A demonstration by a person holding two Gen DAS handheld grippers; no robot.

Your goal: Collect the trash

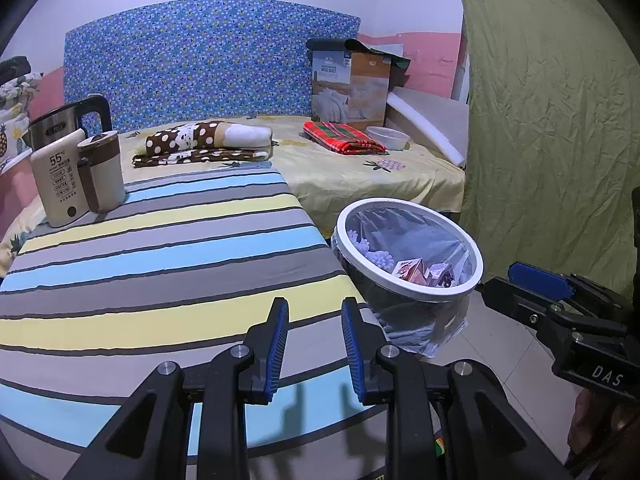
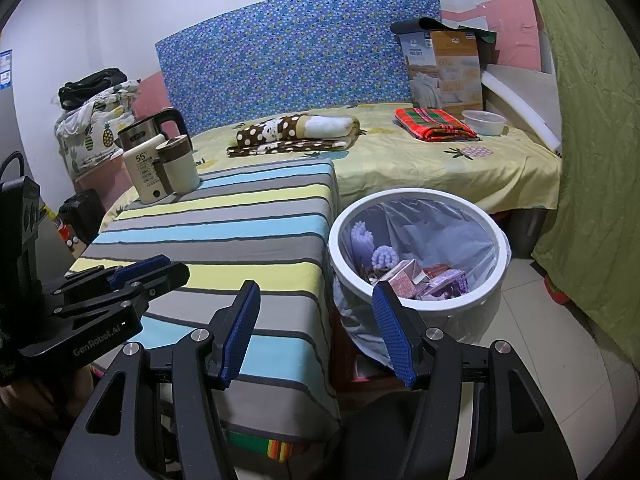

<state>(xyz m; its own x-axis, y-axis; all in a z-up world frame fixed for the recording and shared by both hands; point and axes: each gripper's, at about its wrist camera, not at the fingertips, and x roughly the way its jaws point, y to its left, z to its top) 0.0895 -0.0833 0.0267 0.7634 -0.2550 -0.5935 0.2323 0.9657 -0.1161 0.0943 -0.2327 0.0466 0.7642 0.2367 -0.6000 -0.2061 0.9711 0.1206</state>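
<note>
A white-rimmed trash bin with a clear liner stands on the floor beside the striped table. Inside lie pink cartons and purple foam pieces. My left gripper is open and empty, low over the table's near right corner; it also shows in the right wrist view. My right gripper is open and empty, between the table edge and the bin; it also shows in the left wrist view.
A kettle, a cream box and a cup stand at the table's far left. Behind is a bed with folded blankets, a red cloth, a white bowl and a carton. A green curtain hangs right.
</note>
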